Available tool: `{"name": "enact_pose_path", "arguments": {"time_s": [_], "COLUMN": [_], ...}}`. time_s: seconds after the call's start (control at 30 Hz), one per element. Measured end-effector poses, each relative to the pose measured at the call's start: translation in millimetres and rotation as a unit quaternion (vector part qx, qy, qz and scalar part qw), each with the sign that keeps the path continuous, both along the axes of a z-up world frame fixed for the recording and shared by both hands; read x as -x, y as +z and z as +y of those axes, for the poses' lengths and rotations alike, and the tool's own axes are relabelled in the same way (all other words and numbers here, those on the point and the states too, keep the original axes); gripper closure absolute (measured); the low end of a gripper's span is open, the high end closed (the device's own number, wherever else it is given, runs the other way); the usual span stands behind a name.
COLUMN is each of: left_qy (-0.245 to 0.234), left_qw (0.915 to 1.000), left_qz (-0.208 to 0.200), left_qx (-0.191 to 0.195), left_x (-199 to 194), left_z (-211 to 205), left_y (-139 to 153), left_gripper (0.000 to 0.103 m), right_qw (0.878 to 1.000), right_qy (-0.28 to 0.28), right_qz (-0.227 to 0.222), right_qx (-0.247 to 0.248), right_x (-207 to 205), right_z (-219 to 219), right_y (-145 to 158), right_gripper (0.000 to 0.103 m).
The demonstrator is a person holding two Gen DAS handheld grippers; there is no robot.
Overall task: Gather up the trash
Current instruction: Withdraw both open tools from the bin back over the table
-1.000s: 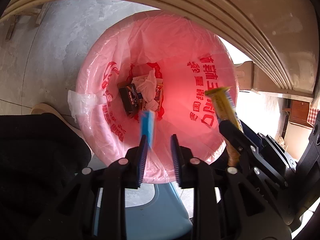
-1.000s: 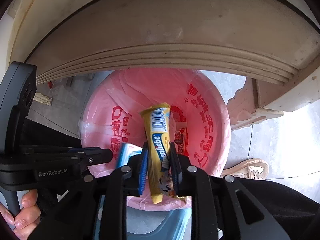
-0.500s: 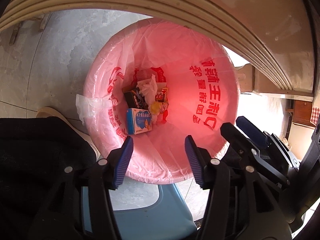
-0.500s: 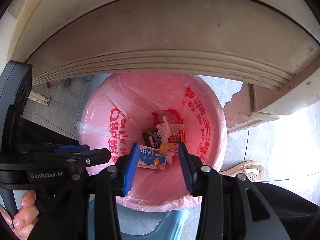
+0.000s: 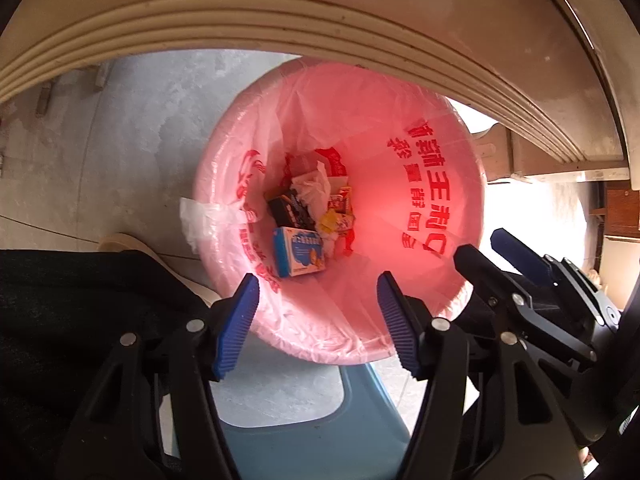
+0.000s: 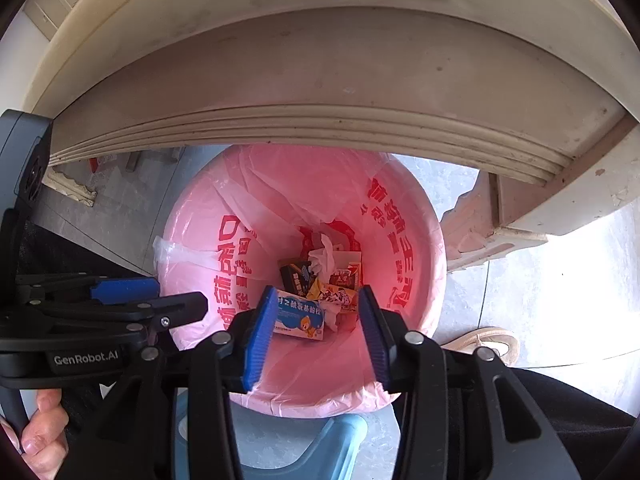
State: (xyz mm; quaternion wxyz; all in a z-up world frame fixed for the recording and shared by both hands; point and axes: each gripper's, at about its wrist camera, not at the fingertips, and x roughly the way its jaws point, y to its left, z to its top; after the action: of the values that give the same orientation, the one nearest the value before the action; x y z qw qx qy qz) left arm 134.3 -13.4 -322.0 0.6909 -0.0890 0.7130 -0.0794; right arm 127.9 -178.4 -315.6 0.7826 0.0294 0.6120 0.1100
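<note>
Both grippers point down over a pink-lined bin (image 5: 420,152) beside the table (image 5: 360,20). The left gripper (image 5: 316,320) and right gripper (image 6: 316,332) have jaws opening, nothing between them. The trash lies at the bin's bottom: a blue box (image 5: 298,256), a tissue (image 5: 312,190), wrappers (image 6: 334,294). All looks light; the box is stiff and best gripped across its flat faces, while the wrappers look slippery.

Both wrist views look steeply down, sharing the bin (image 5: 460,184)
</note>
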Motion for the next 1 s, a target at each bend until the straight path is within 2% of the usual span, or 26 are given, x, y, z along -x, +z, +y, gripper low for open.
{"name": "enact_pose_path", "arguments": {"time_s": [0.1,0.2,0.27,0.37,0.47,0.5,0.53,0.67,0.77,0.87,0.93,1.0], "left_qy": [-0.005,-0.013,-0.014,-0.01,-0.015,-0.023,-0.033,-0.078,-0.112,-0.154,-0.169,-0.191], "left_qw": [0.9998,0.9993,0.9992,0.9989,0.9951,0.992,0.9884,0.97,0.9534,0.9393,0.9305,0.9255], "left_qz": [-0.007,-0.019,-0.026,-0.043,-0.094,-0.116,-0.138,-0.217,-0.263,-0.286,-0.299,-0.302], "left_qx": [-0.016,-0.031,-0.027,-0.017,-0.029,-0.043,-0.054,-0.075,-0.097,-0.111,-0.128,-0.126], "left_x": [5.5,16.2,24.3,34.8,37.2,35.6,32.9,18.7,4.1,-12.4,-26.3,-36.3], "left_z": [3.0,9.6,17.5,35.5,50.4,53.2,55.0,56.3,51.5,41.5,32.1,28.2], "left_y": [6.1,21.2,37.7,75.7,131.1,152.8,174.5,256.5,312.0,355.6,378.1,396.3], "left_gripper": [0.042,0.042,0.042,0.042,0.041,0.038,0.031,0.027,0.022,0.019,0.019,0.019], "right_qw": [1.0,0.999,0.998,0.996,0.991,0.989,0.986,0.969,0.954,0.941,0.937,0.935], "right_qy": [0.005,0.006,0.005,0.002,-0.004,-0.005,-0.005,-0.012,-0.025,-0.041,-0.046,-0.044], "right_qz": [-0.021,-0.045,-0.062,-0.092,-0.13,-0.146,-0.163,-0.245,-0.296,-0.334,-0.345,-0.35], "right_qx": [0.015,0.018,0.017,0.009,-0.013,-0.018,-0.018,0.017,0.031,0.043,0.044,0.041], "right_x": [7.1,17.8,27.3,42.2,52.9,55.4,56.8,57.0,51.3,44.9,39.8,33.4], "right_z": [3.0,4.7,4.8,3.4,-3.2,-5.2,-7.9,-19.9,-31.9,-40.6,-46.3,-48.5], "right_y": [10.2,28.2,44.7,77.0,122.3,140.0,158.2,240.7,297.1,342.3,365.2,383.6], "right_gripper": [0.044,0.044,0.044,0.038,0.03,0.024,0.021,0.008,0.008,0.007,0.007,0.007]}}
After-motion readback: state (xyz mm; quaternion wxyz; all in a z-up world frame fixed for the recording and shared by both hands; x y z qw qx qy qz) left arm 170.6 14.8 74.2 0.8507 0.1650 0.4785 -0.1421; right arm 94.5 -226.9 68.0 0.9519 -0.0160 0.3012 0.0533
